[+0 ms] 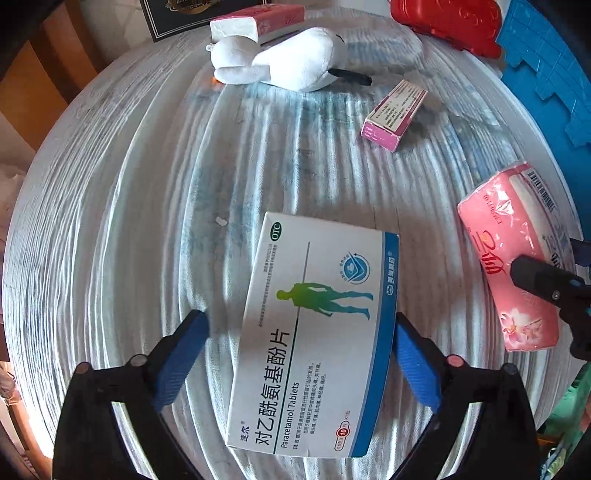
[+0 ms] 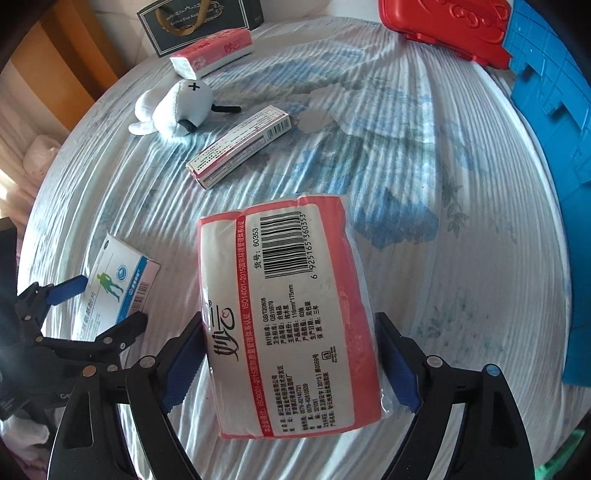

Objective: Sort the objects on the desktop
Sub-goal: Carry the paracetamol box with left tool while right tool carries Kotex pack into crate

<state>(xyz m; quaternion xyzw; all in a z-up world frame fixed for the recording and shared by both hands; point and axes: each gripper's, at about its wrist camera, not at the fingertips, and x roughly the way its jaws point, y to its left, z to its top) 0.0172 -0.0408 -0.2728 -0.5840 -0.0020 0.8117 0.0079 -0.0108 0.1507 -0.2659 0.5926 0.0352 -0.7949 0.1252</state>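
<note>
At the bottom of the left wrist view, our left gripper (image 1: pixel 299 354) is spread around the Paracetamol Tablets box (image 1: pixel 314 332): its right pad sits at the box edge, the left pad stands clear. In the lower centre of the right wrist view, our right gripper (image 2: pixel 291 354) straddles the pink tissue pack (image 2: pixel 288 314), both pads against its sides; we cannot tell whether it pinches. Beyond, mid-frame, a slim pink-and-white medicine carton (image 2: pixel 240 146) lies alone on the blue-patterned white cloth (image 2: pixel 443 258). Further up left rest a white plush toy (image 2: pixel 177 109) and a second tissue pack (image 2: pixel 212 53), near a dark gift bag (image 2: pixel 192 22). Upper right hold a red plastic case (image 2: pixel 450 26) and blue crate (image 2: pixel 554 147).
</note>
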